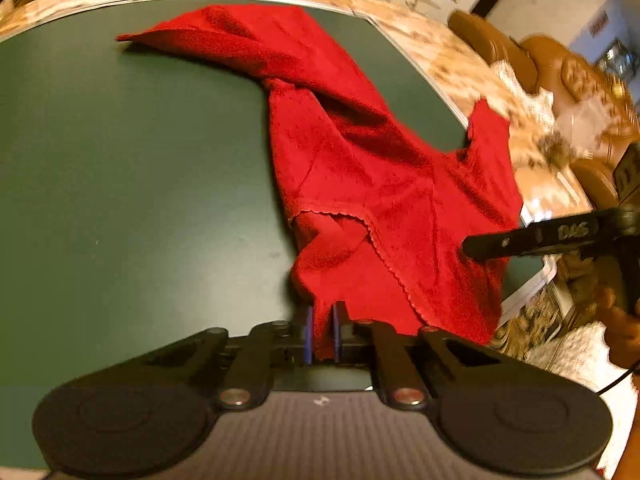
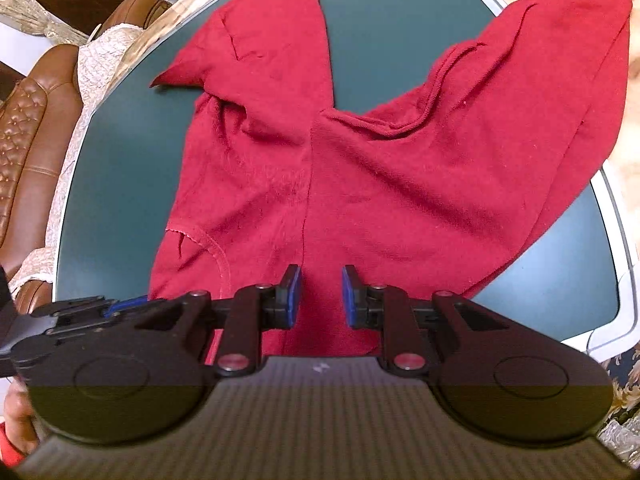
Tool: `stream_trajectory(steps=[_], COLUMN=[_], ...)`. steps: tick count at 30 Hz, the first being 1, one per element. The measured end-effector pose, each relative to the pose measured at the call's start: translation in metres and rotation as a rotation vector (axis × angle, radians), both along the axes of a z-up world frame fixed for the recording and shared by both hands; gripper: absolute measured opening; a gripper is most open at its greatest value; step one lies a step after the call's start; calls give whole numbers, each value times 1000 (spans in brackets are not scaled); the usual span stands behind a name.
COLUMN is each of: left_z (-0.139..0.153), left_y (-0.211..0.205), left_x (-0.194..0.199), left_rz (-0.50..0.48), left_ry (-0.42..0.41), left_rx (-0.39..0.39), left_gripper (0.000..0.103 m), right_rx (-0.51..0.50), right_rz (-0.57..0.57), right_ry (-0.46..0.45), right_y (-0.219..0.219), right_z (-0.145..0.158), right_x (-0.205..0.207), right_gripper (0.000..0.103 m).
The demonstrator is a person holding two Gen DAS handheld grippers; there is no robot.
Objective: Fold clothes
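I see a red shirt (image 1: 360,168) spread in a messy heap on the dark green surface (image 1: 120,160), filling the middle and right of the left wrist view. My left gripper (image 1: 321,334) has its 2 blue fingers (image 1: 308,336) clenched on the shirt's near edge. My right gripper (image 2: 321,296) hangs over the cloth at the bottom middle, its fingers (image 2: 294,296) spread apart, grasping nothing.

To your left the green mat (image 1: 120,168) lies bare — room to pass there. The red garment (image 1: 360,168) blocks the middle and right, draping past the mat's edge, and the right gripper (image 1: 472,248) touches its right side — crowded
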State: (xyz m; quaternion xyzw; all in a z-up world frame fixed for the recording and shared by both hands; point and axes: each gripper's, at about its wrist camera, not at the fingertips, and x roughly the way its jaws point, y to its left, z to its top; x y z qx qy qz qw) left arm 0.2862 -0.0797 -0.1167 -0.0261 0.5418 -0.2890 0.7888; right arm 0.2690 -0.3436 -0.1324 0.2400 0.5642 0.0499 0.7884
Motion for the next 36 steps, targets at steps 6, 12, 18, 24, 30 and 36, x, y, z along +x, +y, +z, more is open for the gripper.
stream_trajectory(steps=[6,12,18,24,30,36], left_z=[11,-3,20,7,-12,-22], left_y=[3,-1,-15,-61,-65,-63], left_x=[-20,-14,-10,-9,0,7], left_rz=[1,43,13,-175,-192,-187], left_ry=[32,65,-105,-186,-116,-86], left_rx=[23,140,91,31,-36,-81], left_gripper=[9,50,53,53,53,54], right_rx=[-30,-117,-127,-120,-264,-365], right_rz=[54,140,270,553,745,817], right_ry=[-2,6,-205,-371,-349,-320], right_y=[9,15,27,103,201,259], right_z=[2,17,73,83,37,-3], right_x=[4,10,47,171,257,281], right_gripper=[26,26,26,26,26,26])
